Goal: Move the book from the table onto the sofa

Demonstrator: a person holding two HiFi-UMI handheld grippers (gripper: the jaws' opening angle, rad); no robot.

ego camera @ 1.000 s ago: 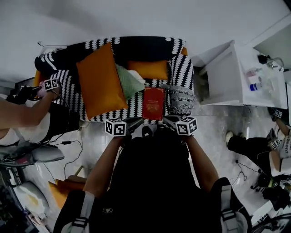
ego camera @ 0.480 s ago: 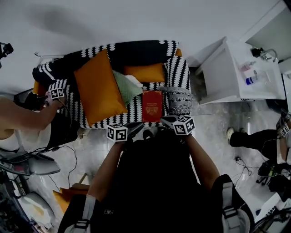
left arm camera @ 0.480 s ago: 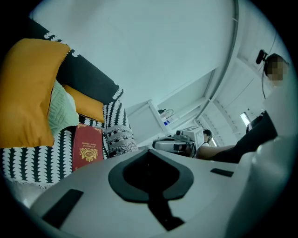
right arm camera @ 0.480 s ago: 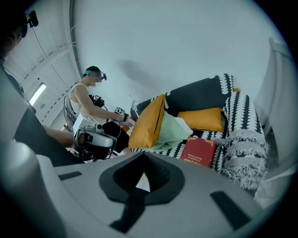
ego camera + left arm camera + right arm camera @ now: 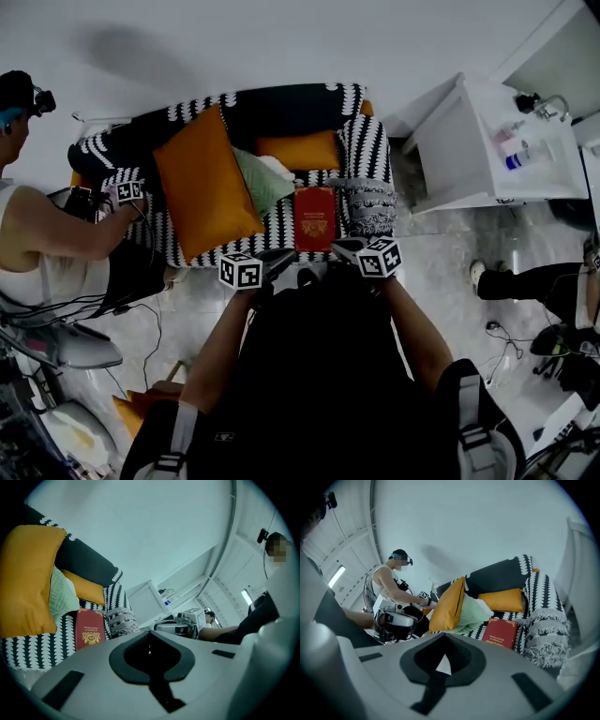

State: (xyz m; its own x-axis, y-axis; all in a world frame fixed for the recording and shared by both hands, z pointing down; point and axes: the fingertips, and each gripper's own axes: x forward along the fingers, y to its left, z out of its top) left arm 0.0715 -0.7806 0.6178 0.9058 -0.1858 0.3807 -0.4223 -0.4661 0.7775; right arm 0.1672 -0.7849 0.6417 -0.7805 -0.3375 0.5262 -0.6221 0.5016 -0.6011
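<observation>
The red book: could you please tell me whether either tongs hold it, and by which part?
Neither. The left tongs and right tongs are shut and empty; the book lies free on the sofa.

I see a large orange cushion [image 5: 204, 183] leaning against a pale green cushion [image 5: 261, 178], with a smaller orange cushion [image 5: 300, 150] behind them. A fringed patterned throw [image 5: 372, 208] lies to their right. Further right stands a white cabinet [image 5: 459, 150] with small bottles [image 5: 516, 161] on top (labels too small to read). A person in a white sleeveless top [image 5: 37, 234] is at the left, and black cables [image 5: 141, 319] trail over the pale floor [image 5: 441, 281].

Dim, even light; fisheye-warped edges
</observation>
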